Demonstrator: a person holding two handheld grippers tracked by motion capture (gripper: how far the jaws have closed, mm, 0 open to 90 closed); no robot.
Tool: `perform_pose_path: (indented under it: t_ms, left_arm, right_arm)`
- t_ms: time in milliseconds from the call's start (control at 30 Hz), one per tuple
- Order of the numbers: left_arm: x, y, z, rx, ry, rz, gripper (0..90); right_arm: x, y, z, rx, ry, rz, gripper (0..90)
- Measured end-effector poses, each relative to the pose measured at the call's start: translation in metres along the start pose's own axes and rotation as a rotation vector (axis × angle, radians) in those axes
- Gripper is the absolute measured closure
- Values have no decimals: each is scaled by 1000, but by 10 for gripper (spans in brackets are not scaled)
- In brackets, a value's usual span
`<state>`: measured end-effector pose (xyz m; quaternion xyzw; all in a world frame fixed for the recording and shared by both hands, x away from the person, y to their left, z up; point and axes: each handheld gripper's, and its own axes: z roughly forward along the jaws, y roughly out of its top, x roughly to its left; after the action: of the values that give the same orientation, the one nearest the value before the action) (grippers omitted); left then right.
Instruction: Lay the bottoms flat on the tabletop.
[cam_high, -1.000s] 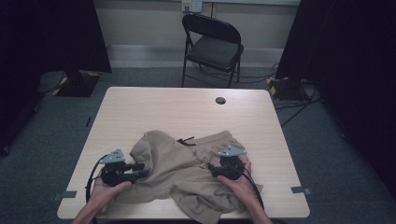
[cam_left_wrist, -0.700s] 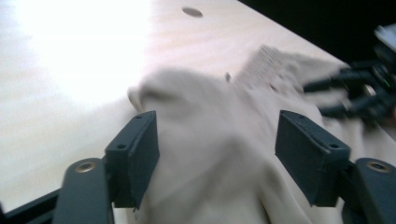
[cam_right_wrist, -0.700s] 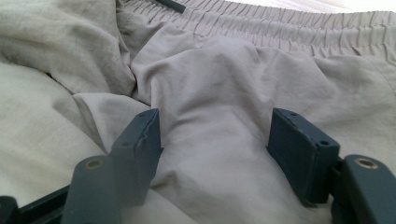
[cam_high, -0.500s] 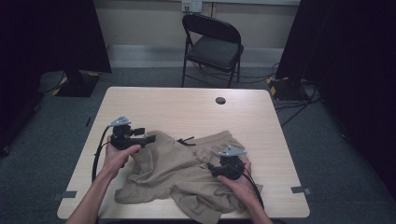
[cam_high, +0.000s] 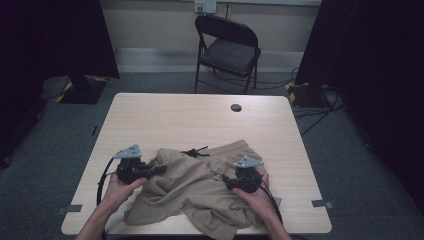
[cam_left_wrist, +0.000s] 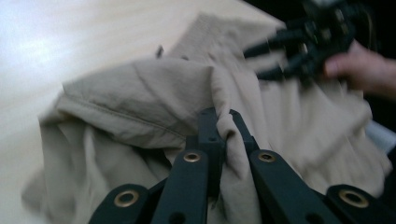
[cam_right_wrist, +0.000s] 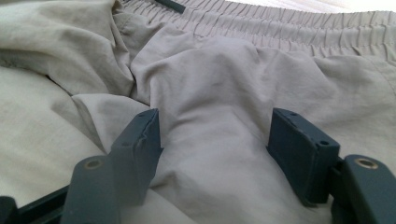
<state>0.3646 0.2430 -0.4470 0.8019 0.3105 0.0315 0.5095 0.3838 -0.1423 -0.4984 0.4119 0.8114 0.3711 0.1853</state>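
The tan shorts (cam_high: 200, 190) lie crumpled on the near half of the wooden worktop (cam_high: 175, 120), their elastic waistband toward the far side with a dark drawstring (cam_high: 196, 151) at its edge. In the high view the left tool (cam_high: 159, 169) meets the left edge of the shorts, and the right tool (cam_high: 226, 181) rests on the right part of the cloth; a hand grips each. A black folding chair (cam_high: 227, 50) stands on the floor beyond the worktop, and a dark round hole (cam_high: 236, 107) marks its far side.

In the left gripper view the left tool (cam_left_wrist: 223, 122) has just been closing and is now clamped on a ridge of the shorts (cam_left_wrist: 140, 102). The right tool (cam_left_wrist: 266, 58) shows at far right.

In the right gripper view the right tool (cam_right_wrist: 215, 133) stands with jaws apart, a raised fold of the shorts (cam_right_wrist: 219, 84) between them; whether the pads press the cloth cannot be told.
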Motion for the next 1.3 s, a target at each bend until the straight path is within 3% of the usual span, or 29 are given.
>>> perform_pose_path:
  t_ms: [67, 133, 167, 233, 300, 367, 500, 633, 733, 867, 933, 1033, 1067, 1100, 1133, 1167, 1233, 1300]
  left_arm:
    - [-7, -15, -9, 11, -14, -6, 882]
    - [-12, -32, -13, 33, -46, -37, 881]
    - [-13, -41, -12, 62, -36, -29, 882]
    - [-13, -58, -9, 108, -37, -53, 881]
    - [-11, -65, -5, 137, -44, -69, 877]
    - [-9, -62, -3, 145, -29, -71, 855]
    - [-11, -51, -6, 86, -30, -58, 744]
    - [-7, -30, -13, 17, -15, -48, 684]
    - [-1, -9, -16, -23, -4, -32, 670]
    - [13, 19, -9, -74, -8, -38, 666]
    - [23, 29, -1, -95, -13, -64, 663]
    - [42, 33, 17, -79, 36, -104, 673]
    - [49, 30, 25, -61, 42, -144, 652]
    - [53, 26, 34, -8, 91, -148, 615]
    - [57, 21, 41, 39, 110, -145, 606]
    - [59, 14, 47, 66, 99, -161, 615]
    - [59, 2, 49, 65, 62, -187, 641]
    - [52, -7, 43, 64, 43, -177, 665]
  right_arm:
    - [0, 0, 0, 1, -3, -7, 338]
    - [0, 0, 0, 0, -2, -4, 338]
    - [0, 0, 0, -2, 0, -4, 338]
    - [0, 0, 0, -1, -1, -4, 338]
    - [0, 0, 0, -1, -1, -4, 338]
    - [0, 0, 0, 1, -3, -7, 337]
    - [1, 0, 0, 5, 0, -11, 320]
    - [-4, 10, -4, 33, 55, 14, 299]
    - [-9, 24, -12, -3, 71, 19, 306]
    - [-19, 47, -16, -42, 67, 27, 387]
    - [-25, 55, -12, -39, 67, 20, 462]
    - [-35, 60, 1, -16, 53, 0, 540]
    - [-37, 59, 6, 7, 37, 0, 548]
    - [-40, 57, 11, 18, 25, -1, 548]
    - [-43, 55, 15, 34, 18, 10, 551]
    - [-46, 52, 17, 43, 17, 17, 546]
    - [-49, 46, 19, 67, 12, 29, 516]
    - [-50, 40, 18, 89, 0, 16, 490]
